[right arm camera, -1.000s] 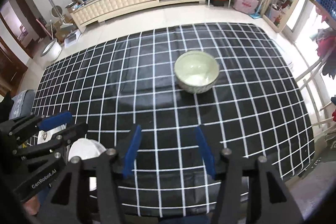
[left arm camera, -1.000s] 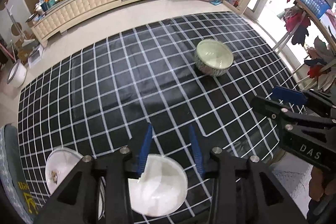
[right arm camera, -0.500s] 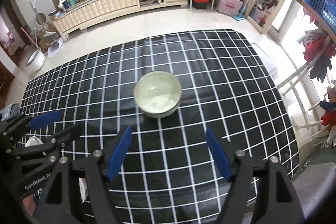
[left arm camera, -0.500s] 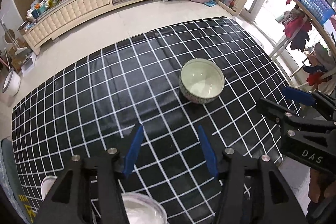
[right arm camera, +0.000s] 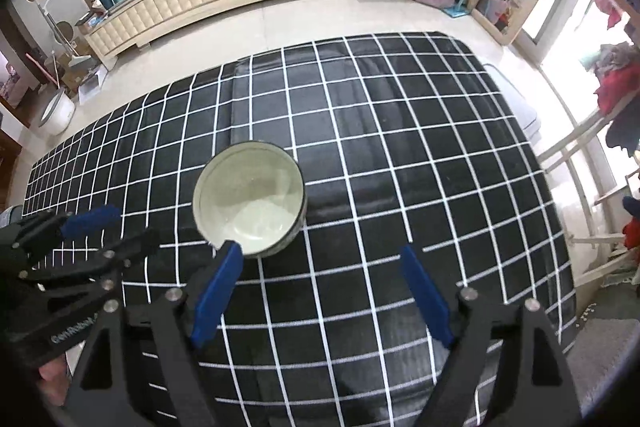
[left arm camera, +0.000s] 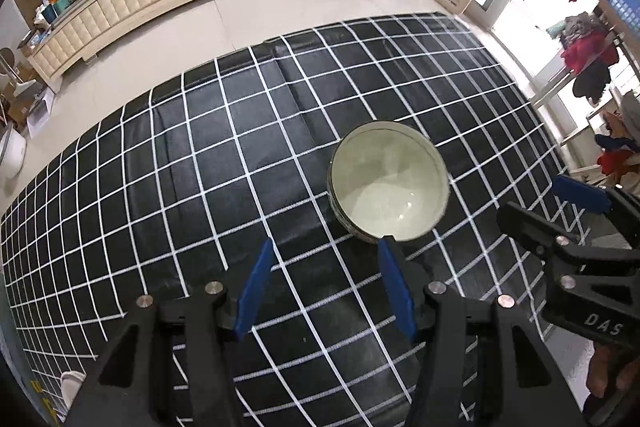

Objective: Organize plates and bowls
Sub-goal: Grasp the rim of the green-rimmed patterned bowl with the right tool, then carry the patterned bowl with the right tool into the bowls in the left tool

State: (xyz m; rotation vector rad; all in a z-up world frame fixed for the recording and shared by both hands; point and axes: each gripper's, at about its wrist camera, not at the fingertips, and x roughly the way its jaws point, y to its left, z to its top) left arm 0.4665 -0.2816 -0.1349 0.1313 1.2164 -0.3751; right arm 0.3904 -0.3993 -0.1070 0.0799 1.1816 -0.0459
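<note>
Pointing both tongs steeply down at the desk [left arm camera: 224, 155], which has a black cloth with a white grid. One bowl [left arm camera: 387, 182] sits on it, pale green inside with a dark patterned outer wall, upright, nothing visible in it.

Left tongs [left arm camera: 326, 281]: jaws parted, nothing between the blue pads, only cloth below. In the left wrist view the bowl is up and to the right of them; the right pad's tip overlaps the bowl's near rim in the picture, and I can't tell if it touches. This pair opened up a moment ago and is now steady.

Right tongs [right arm camera: 320, 285]: jaws spread wide, just been opening further, nothing between them. In the right wrist view the bowl [right arm camera: 250, 199] is up and to the left; the left pad's tip lies over the near rim, contact unclear.

So the bowl lies between my two tongs, ahead of both. Each tongs shows at the edge of the other's camera: right tongs [left arm camera: 560, 211] at the right side of the left view, left tongs [right arm camera: 104, 229] at the left side of the right view, fingers of my hand [right arm camera: 50, 377] below it.

White rim of another dish [left arm camera: 72, 383] pokes out at the bottom left in the left view, mostly hidden behind the tongs body. Beyond the desk: pale tiled floor [right arm camera: 300, 15], a long cream cabinet [right arm camera: 176, 7] with clutter on top.
</note>
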